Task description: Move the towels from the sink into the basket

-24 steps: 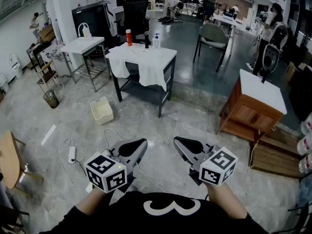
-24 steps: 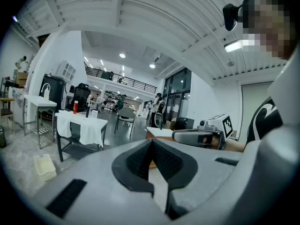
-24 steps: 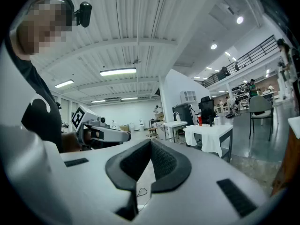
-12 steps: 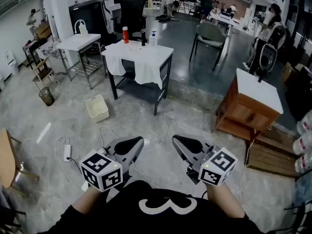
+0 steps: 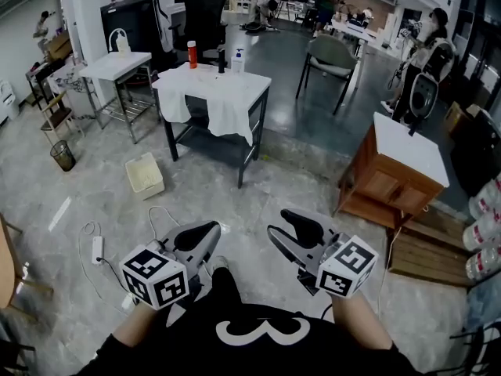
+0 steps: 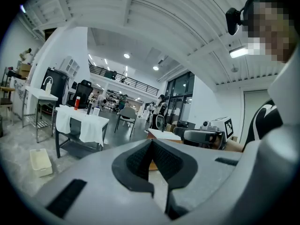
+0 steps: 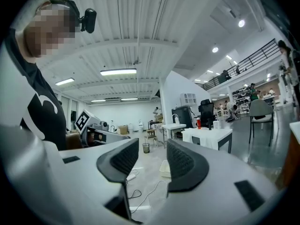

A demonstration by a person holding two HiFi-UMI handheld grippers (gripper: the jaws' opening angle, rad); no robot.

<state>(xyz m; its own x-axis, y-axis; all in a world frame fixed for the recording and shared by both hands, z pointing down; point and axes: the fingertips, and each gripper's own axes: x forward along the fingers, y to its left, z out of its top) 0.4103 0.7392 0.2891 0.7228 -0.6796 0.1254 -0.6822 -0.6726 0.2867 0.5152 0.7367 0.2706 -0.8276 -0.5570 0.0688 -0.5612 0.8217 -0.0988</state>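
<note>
Left hand-held gripper (image 5: 210,231): low in the frame, left of centre, held in front of the person's body. In its own view (image 6: 151,146) the pads meet at the tips, with nothing caught in them.
Right hand-held gripper (image 5: 277,222): low in the frame, right of centre, beside the other and apart from it. Its jaws have just been opening. Its own view (image 7: 153,144) shows a narrow gap with only floor behind it.
Towels: none held. No sink can be made out in any view, so their place cannot be told.
White cloth (image 5: 227,114): draped over the desk (image 5: 262,92) in the upper centre, well away from both grippers. Whether it is one of the towels, I cannot tell.
Basket: a cream crate (image 5: 145,175) sits on the floor left of centre, near the desk. It may be the basket, though that is a guess.
Wooden cabinet (image 5: 383,185): right of centre, with a white top.
Progress: nothing appears moved yet. Reaching the sink, gripping each towel and carrying it over all seem left to do.
</note>
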